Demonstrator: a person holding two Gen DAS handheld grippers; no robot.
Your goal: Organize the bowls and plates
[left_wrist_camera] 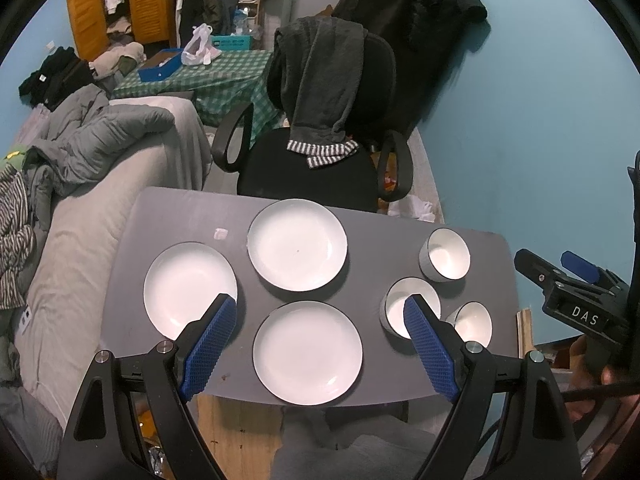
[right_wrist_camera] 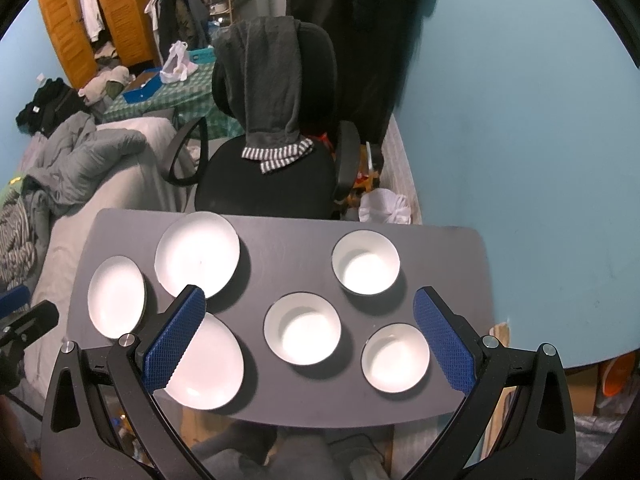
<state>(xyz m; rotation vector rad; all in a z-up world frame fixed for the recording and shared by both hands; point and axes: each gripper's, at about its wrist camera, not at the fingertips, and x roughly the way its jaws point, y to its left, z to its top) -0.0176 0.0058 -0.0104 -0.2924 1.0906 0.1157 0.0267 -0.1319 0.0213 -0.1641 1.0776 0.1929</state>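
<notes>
Three white plates lie on a small dark grey table [left_wrist_camera: 372,216]: a far plate [left_wrist_camera: 297,245], a left plate [left_wrist_camera: 188,288] and a near plate [left_wrist_camera: 307,353]. Three white bowls stand on the right: a far bowl [right_wrist_camera: 365,261], a middle bowl [right_wrist_camera: 303,328] and a near bowl [right_wrist_camera: 395,357]. My left gripper [left_wrist_camera: 320,344] is open and empty, high above the near plate. My right gripper [right_wrist_camera: 308,336] is open and empty, high above the middle bowl. The right gripper's body also shows in the left wrist view [left_wrist_camera: 580,300].
A black office chair [left_wrist_camera: 320,168] with a grey towel draped over it stands just behind the table. A grey sofa [left_wrist_camera: 100,208] with clothes lies to the left. A blue wall [right_wrist_camera: 520,140] is on the right. A white bag [right_wrist_camera: 386,206] sits on the floor behind the table.
</notes>
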